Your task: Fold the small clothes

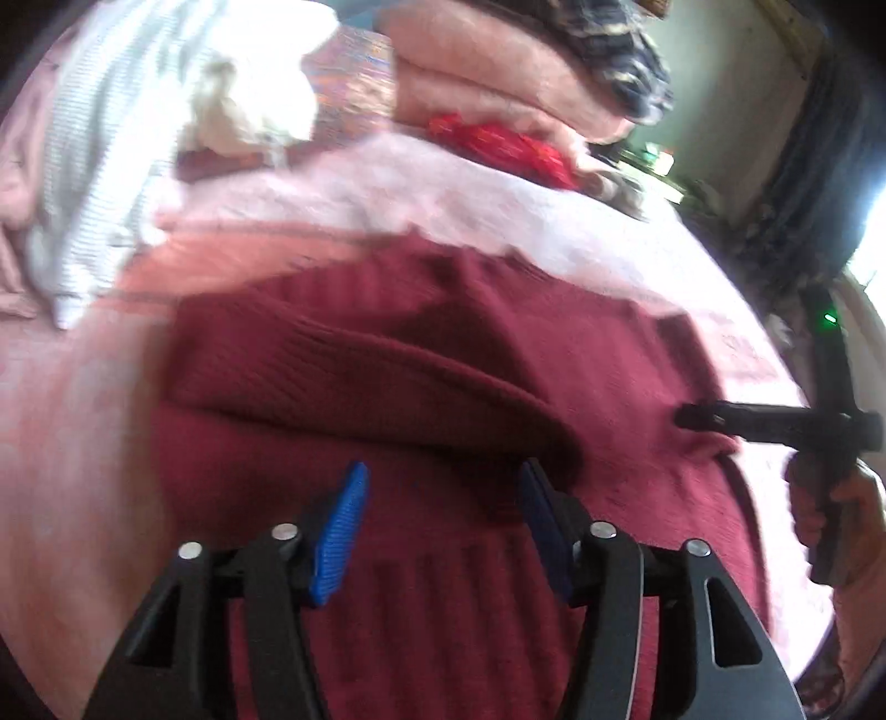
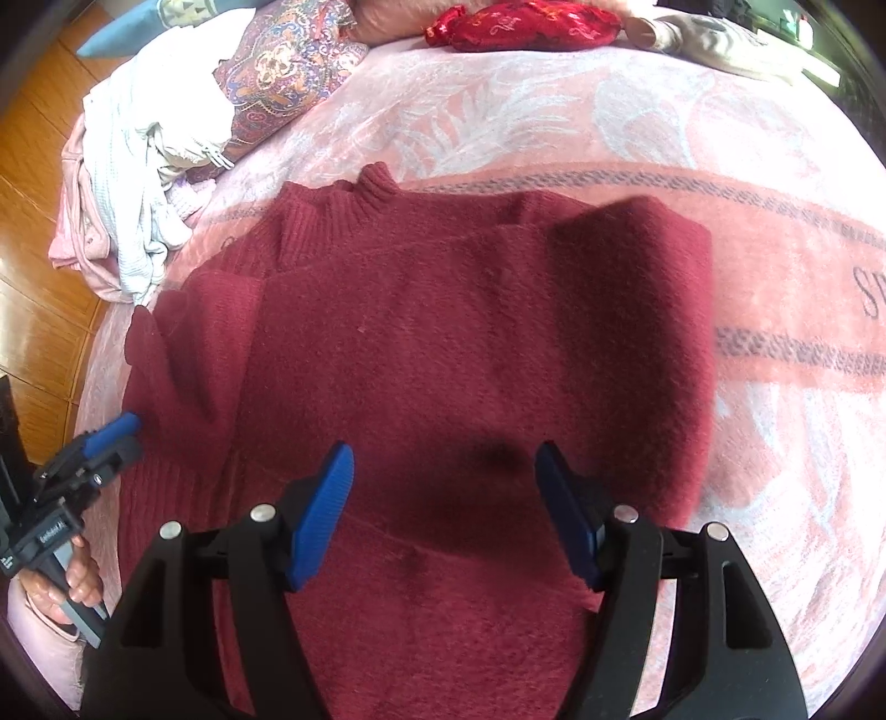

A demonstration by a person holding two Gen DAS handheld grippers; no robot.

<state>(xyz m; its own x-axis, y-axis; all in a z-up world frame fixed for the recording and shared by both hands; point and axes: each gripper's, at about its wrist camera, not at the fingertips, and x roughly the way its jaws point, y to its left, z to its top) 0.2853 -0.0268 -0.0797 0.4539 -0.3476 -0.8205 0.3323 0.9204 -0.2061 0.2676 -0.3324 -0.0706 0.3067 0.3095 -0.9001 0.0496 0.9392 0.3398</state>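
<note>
A pink blanket point(image 2: 554, 127) with a pale leaf pattern covers the bed from edge to edge; spread across its middle lies the dark red knitted sweater point(image 2: 443, 332), collar toward the far side, one sleeve folded in over the body; off at the bed's left edge sits a heap of white and pink clothes point(image 2: 144, 166) against a paisley pillow point(image 2: 277, 72), and a shiny red cushion point(image 2: 526, 25) lies at the far end. The right gripper point(image 2: 443, 509) hangs just above the sweater's near half, blue pads spread wide with only knit showing between them; from the left wrist view its black fingers touch the sweater's edge, though that view is blurred. The left gripper point(image 1: 443, 520) hovers over the sweater's ribbed hem, its jaws likewise wide and holding nothing; in the right wrist view its blue tip meets the sleeve.
</note>
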